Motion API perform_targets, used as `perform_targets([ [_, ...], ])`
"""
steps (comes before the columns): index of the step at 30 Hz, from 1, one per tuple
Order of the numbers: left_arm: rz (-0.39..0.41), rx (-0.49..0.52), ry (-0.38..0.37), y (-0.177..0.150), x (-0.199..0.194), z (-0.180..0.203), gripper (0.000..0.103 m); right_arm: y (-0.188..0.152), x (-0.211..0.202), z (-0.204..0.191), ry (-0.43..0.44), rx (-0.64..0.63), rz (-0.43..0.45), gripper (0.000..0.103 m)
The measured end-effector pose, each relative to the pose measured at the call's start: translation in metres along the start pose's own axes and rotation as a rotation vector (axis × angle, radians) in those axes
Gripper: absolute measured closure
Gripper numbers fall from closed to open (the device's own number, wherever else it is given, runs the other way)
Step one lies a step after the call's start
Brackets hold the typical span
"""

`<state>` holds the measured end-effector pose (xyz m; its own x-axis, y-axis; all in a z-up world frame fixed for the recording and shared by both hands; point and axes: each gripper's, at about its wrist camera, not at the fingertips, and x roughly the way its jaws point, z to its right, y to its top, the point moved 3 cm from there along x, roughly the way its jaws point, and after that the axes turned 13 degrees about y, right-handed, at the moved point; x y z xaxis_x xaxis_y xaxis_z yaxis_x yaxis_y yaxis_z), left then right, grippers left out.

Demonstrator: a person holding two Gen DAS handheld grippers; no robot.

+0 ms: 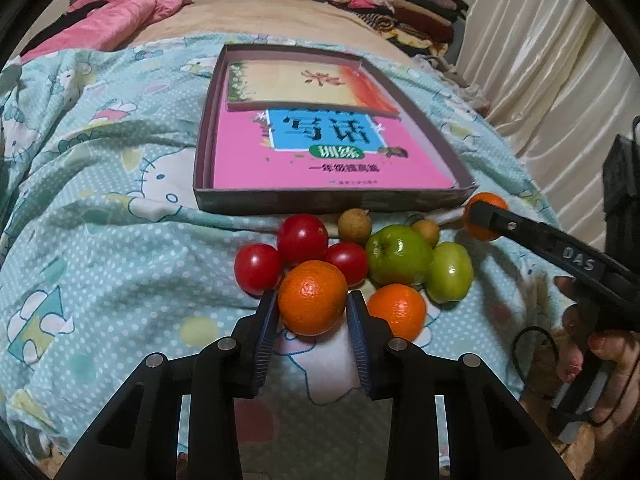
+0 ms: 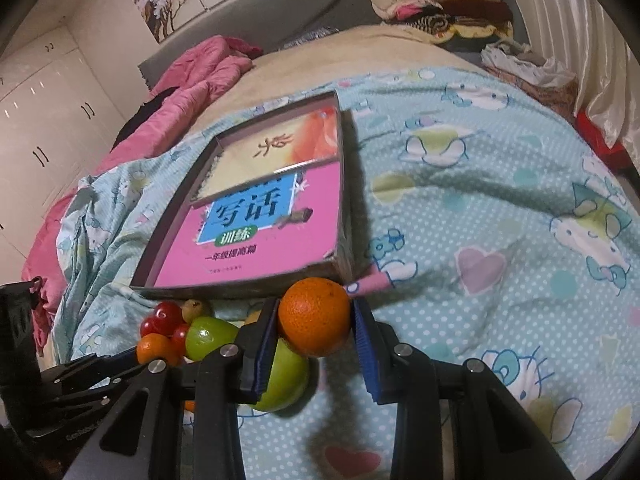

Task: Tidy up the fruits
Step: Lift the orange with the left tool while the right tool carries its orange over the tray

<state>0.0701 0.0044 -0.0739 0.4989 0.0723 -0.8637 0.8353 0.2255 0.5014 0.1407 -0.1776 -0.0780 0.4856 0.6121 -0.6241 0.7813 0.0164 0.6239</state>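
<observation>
A heap of fruit lies on the bed in front of a shallow box (image 1: 332, 197). My left gripper (image 1: 313, 302) is shut on an orange (image 1: 313, 298) at the near side of the heap. Behind it sit three red tomatoes (image 1: 302, 238), two green apples (image 1: 398, 256), two small brown longans (image 1: 353, 222) and another orange (image 1: 397, 312). My right gripper (image 2: 315, 312) is shut on a third orange (image 2: 315, 316), held at the box's near right corner (image 2: 340, 268); it also shows in the left wrist view (image 1: 482, 216).
The box (image 2: 240, 284) holds a pink book (image 1: 320, 152) and a yellow-orange one (image 1: 304, 80). The bed has a light blue cartoon quilt (image 1: 100, 220), a pink blanket (image 1: 132, 4) and folded clothes (image 1: 400, 4) at the back. A curtain (image 1: 540, 60) hangs on the right.
</observation>
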Motion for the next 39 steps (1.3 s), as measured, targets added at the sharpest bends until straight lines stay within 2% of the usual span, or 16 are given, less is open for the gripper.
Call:
perform_targets([
  [6, 0.013, -0.023, -0.015, -0.002, -0.011, -0.005, 0.067, 0.003, -0.006, -0.005, 0.028, -0.017, 0.025, 0.066],
  [16, 0.113, -0.047, 0.021, 0.014, -0.041, -0.018, 0.067, 0.008, -0.015, -0.021, 0.056, -0.082, 0.081, 0.066],
  [21, 0.121, -0.067, 0.025, 0.028, -0.036, -0.019, 0.067, 0.012, -0.017, -0.030, 0.055, -0.121, 0.104, 0.066],
  [30, 0.150, -0.098, 0.034, 0.053, -0.030, -0.017, 0.067, 0.018, -0.018, -0.031, 0.064, -0.113, 0.118, 0.067],
  [39, 0.166, -0.080, 0.059, 0.065, -0.020, -0.008, 0.067, 0.032, -0.009, -0.036, 0.042, -0.158, 0.134, 0.067],
])
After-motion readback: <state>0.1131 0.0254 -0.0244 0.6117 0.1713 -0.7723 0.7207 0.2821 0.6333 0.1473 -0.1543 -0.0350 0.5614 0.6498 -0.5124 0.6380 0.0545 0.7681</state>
